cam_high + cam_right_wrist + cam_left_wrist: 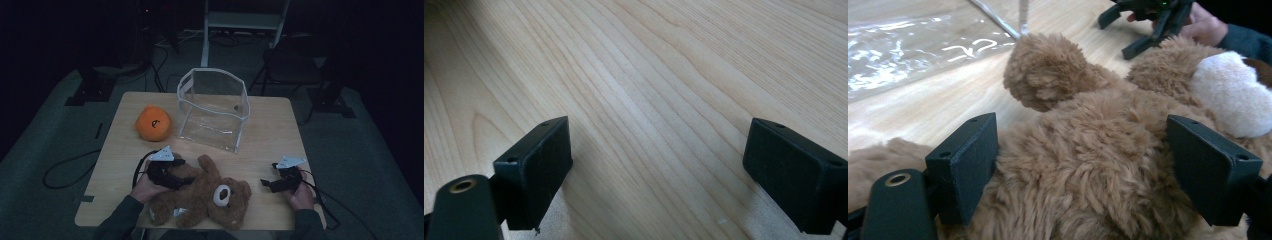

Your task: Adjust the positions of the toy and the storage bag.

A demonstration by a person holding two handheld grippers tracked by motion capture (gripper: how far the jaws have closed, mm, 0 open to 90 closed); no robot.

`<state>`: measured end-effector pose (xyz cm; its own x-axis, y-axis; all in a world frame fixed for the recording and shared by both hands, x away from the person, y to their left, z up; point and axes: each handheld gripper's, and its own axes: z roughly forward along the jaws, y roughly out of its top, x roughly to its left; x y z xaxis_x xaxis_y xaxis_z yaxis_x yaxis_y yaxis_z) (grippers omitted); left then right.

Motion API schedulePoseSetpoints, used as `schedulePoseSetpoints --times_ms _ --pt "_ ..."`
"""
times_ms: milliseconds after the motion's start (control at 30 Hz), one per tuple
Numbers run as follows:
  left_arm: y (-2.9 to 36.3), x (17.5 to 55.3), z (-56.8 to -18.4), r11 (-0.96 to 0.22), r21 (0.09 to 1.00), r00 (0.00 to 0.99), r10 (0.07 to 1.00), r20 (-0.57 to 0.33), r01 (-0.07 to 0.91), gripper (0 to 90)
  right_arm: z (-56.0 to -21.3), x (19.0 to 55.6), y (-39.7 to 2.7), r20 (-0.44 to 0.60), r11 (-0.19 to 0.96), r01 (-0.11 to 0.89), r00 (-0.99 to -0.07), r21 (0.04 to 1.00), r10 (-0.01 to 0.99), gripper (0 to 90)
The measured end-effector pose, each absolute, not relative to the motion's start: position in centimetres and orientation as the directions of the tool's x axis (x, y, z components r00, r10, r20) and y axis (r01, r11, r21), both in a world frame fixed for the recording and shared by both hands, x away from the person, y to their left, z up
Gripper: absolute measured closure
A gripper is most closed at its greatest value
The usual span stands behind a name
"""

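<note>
An orange round plush toy (153,123) is seen lying on the light wooden table (280,120), just left of a clear plastic zip bag (214,109) standing open. Beyond the table, a white frame (240,20) and black cables (160,75) are seen on the floor.

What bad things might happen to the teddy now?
The left gripper has its jaws wide around the teddy bear, so closing might pinch only loose fur and let it slip. The bear looks nearly as big as the clear bag, so pushing it in may tip the bag.
</note>
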<state>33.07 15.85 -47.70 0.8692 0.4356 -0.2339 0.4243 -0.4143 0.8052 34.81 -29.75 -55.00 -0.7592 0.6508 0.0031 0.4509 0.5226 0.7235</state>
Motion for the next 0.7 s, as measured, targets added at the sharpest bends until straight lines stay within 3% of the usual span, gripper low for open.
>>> schedulePoseSetpoints --times_ms 200,500,567,600,700 --pt "16.3 32.8 -47.1 -0.367 0.824 0.875 0.392 -0.285 0.432 16.7 -55.0 34.8 -29.8 0.003 0.523 0.451 -0.759 0.724 0.651 11.4" --pt "15.2 32.8 -48.0 -0.449 0.792 0.880 0.420 -0.223 0.415 16.3 -55.0 34.8 -29.8 0.003 0.523 0.451 -0.759 0.723 0.651 11.5" --pt "15.2 32.9 -47.9 -0.456 0.787 0.878 0.426 -0.218 0.416 19.8 -55.0 34.8 -29.8 0.003 0.523 0.451 -0.759 0.724 0.651 11.4" --pt "15.3 32.9 -47.9 -0.457 0.788 0.880 0.424 -0.215 0.413 30.5 -55.0 34.8 -29.8 0.003 0.523 0.451 -0.759 0.724 0.651 11.5" --pt "15.1 32.6 -47.6 -0.475 0.795 0.893 0.415 -0.176 0.377 49.4 -55.0 34.8 -29.8 0.003 0.523 0.451 -0.759 0.724 0.651 11.5"
